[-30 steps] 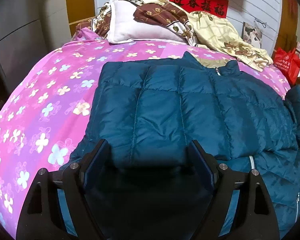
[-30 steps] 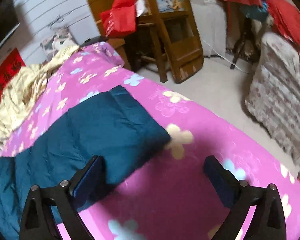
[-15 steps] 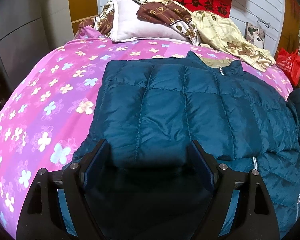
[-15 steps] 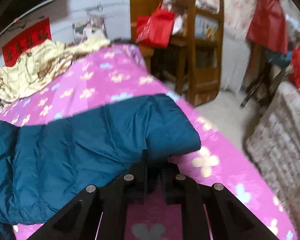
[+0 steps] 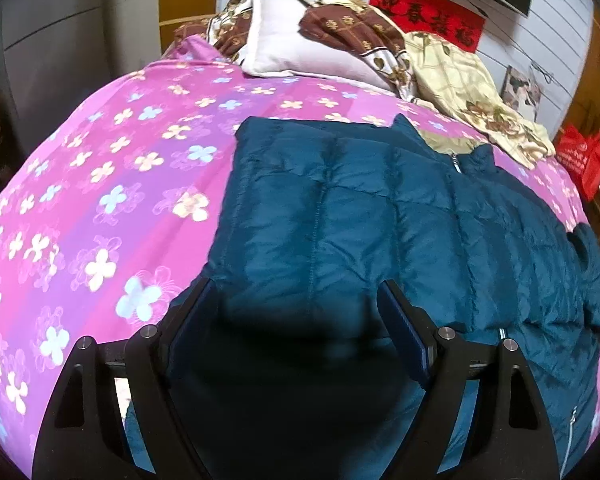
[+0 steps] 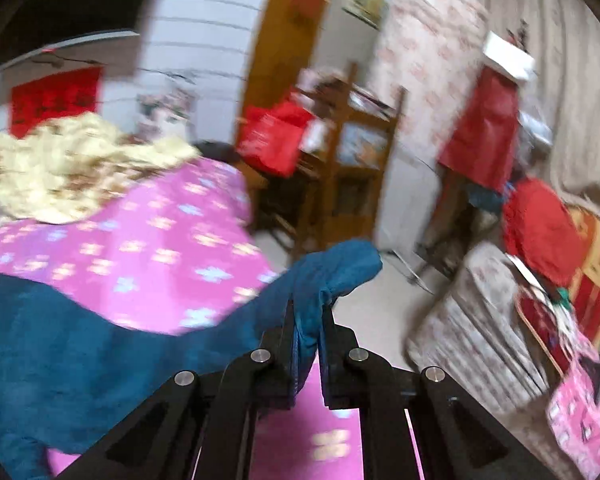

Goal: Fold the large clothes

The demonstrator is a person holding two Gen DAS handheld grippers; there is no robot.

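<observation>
Pink flowered bed (image 5: 100, 208) under our teal jacket (image 5: 340, 216), left gripper (image 5: 296, 320) fingers wide over its near edge, right gripper (image 6: 308, 320) fingers pinching a sleeve (image 6: 332, 272) clear of the bed's edge.

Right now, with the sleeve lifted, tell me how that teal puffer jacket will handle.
Probably floppy: the sleeve droops either side of the right tool. Likely light for its bulk, judging by the jacket's puffy quilting. The sheeny shell may slip, so keep the grip firm.

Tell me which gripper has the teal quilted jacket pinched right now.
The right gripper: its jaws are clamped on the teal quilted jacket, lifting its sleeve. The left gripper is wide open above it.
</observation>
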